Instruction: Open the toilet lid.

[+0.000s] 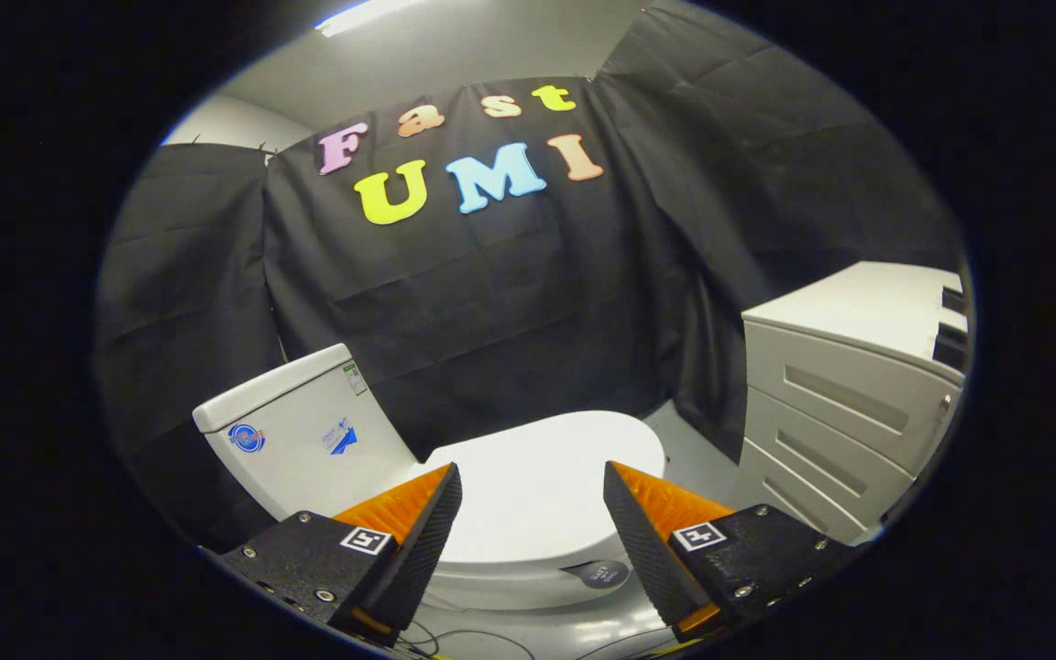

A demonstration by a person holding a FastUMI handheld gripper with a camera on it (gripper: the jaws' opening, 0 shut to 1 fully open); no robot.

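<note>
Gripper low in centre frame, fingers spread wide apart, gripping nothing. Between and just beyond them: white toilet lid, closed flat. Tank at lower left, against black cloth wall. White drawer cabinet at right. Grey floor under the bowl at bottom.

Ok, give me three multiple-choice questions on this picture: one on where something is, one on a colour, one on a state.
1. Where is the cabinet?
A. beside the toilet's front end
B. behind the tank
C. on the lid

2. What colour is the lid?
A. black
B. white
C. blue

3. How is the gripper?
A. shut on the lid
B. shut on the tank
C. open, above the closed lid

Answers: 1 A, it stands on that side; 2 B, it matches the tank; 3 C, the fingers are spread apart, with the flat lid between them.
</note>
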